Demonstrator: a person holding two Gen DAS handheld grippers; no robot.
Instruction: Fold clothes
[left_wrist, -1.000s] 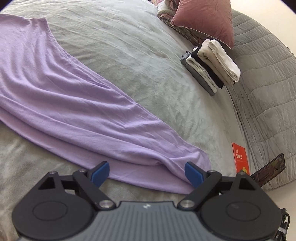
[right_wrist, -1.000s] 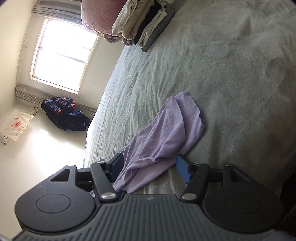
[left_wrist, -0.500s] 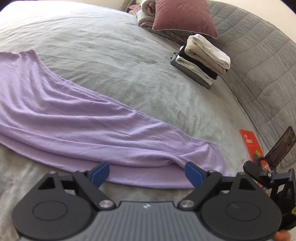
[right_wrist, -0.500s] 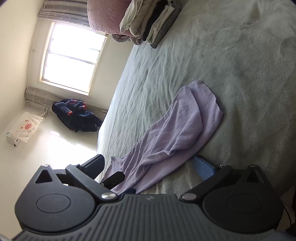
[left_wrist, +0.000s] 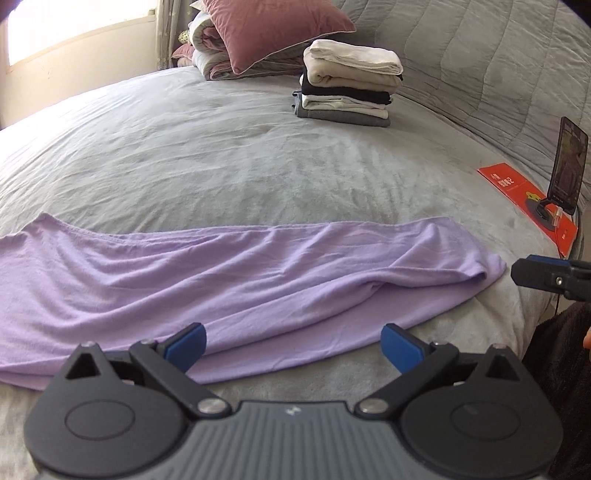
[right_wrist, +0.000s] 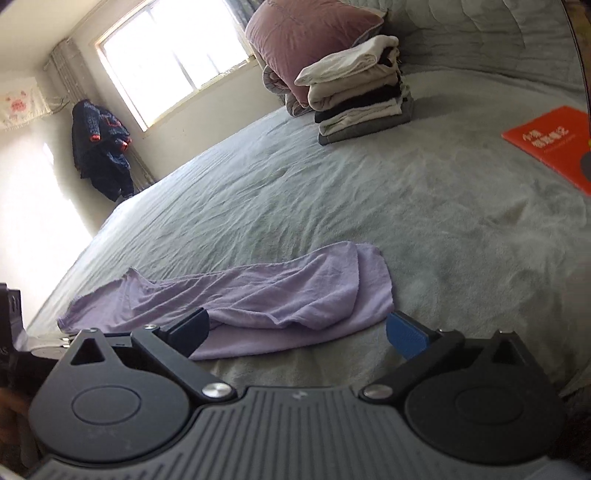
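We see a grey bed (right_wrist: 332, 192) filling the room, bright window (right_wrist: 173, 55) at 11 o'clock, cream wall (right_wrist: 55, 206) at 9, mauve pillow (left_wrist: 269, 29) at 12, quilted grey headboard (left_wrist: 498, 66) at 2.

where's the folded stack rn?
The folded stack sits at the far end of the bed, top centre-right in both wrist views, right beside the mauve pillow and well beyond the purple garment.
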